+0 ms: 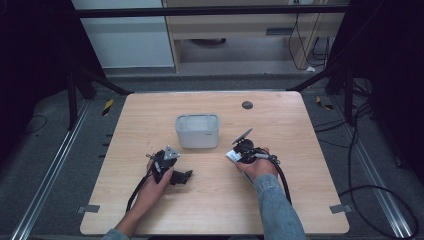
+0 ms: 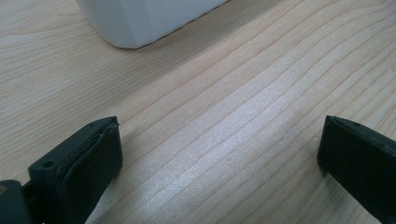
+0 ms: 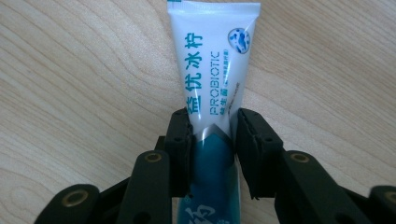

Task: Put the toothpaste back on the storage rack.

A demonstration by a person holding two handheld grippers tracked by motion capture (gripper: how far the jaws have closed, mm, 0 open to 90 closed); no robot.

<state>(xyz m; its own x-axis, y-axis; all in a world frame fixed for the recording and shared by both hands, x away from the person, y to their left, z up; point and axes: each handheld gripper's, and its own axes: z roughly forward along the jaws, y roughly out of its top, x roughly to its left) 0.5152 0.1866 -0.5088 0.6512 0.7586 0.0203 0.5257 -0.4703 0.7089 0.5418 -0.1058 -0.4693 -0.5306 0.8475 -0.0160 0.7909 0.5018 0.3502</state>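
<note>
The wooden table sits in a dark room. The right gripper squeezes a white tube right of the middle. The left gripper is wide open, holding nothing. Next, I think, the tube goes up into the grey bin. The tube's cap end is hidden.

White tube of toothpaste with a teal lower part, teal Chinese characters and the word PROBIOTIC along its side, flat crimped end pointing away, pinched across its middle, over the wooden table just right of a pale grey box
</note>
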